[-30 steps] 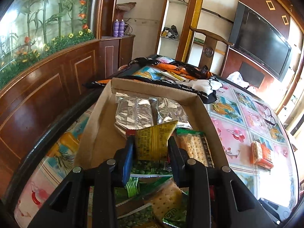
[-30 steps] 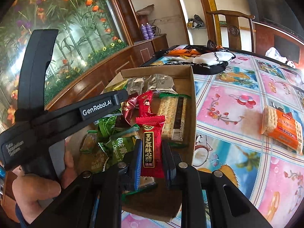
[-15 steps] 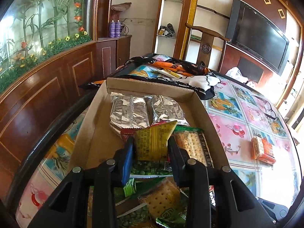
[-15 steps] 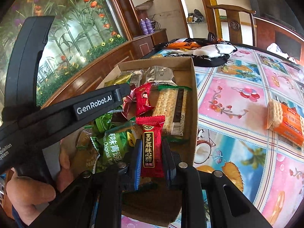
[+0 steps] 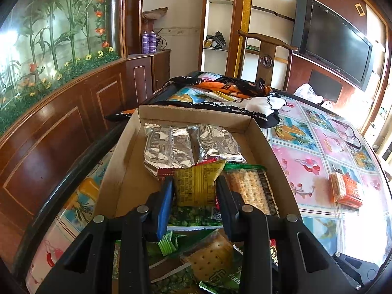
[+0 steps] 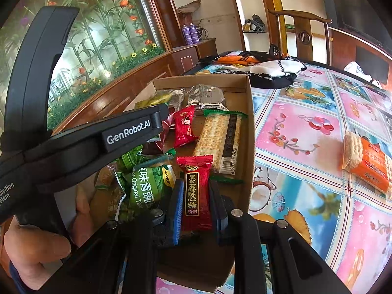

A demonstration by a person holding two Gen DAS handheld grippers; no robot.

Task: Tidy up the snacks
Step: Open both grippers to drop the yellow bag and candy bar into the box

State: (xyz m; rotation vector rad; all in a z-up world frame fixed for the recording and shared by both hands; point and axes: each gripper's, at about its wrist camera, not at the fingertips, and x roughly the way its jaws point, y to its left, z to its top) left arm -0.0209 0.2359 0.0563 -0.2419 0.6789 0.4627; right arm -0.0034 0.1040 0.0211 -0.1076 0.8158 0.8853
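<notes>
A cardboard box point(image 5: 196, 114) on the table holds silver packets point(image 5: 169, 147), a cracker pack point(image 5: 250, 188), green pea bags point(image 5: 193, 218) and red candies. My left gripper point(image 5: 194, 186) is shut on a yellow snack packet point(image 5: 198, 183) and holds it above the box. My right gripper point(image 6: 196, 193) is shut on a red sesame candy point(image 6: 197, 191) over the near end of the box point(image 6: 248, 127). The left gripper's body point(image 6: 80, 144) crosses the right wrist view on the left. An orange cracker pack point(image 5: 345, 191) lies on the table right of the box; it also shows in the right wrist view point(image 6: 370, 164).
A flowery tablecloth point(image 6: 306, 127) covers the table. Black and orange cloth point(image 5: 227, 93) lies beyond the box. A wooden chair point(image 5: 267, 49) stands behind the table, a wooden panel wall point(image 5: 61, 122) on the left, a television point(image 5: 335, 46) at the right.
The left gripper, with the yellow packet, has drawn back and risen a little over the box. The right gripper with the red candy has shifted slightly; both stay shut.
</notes>
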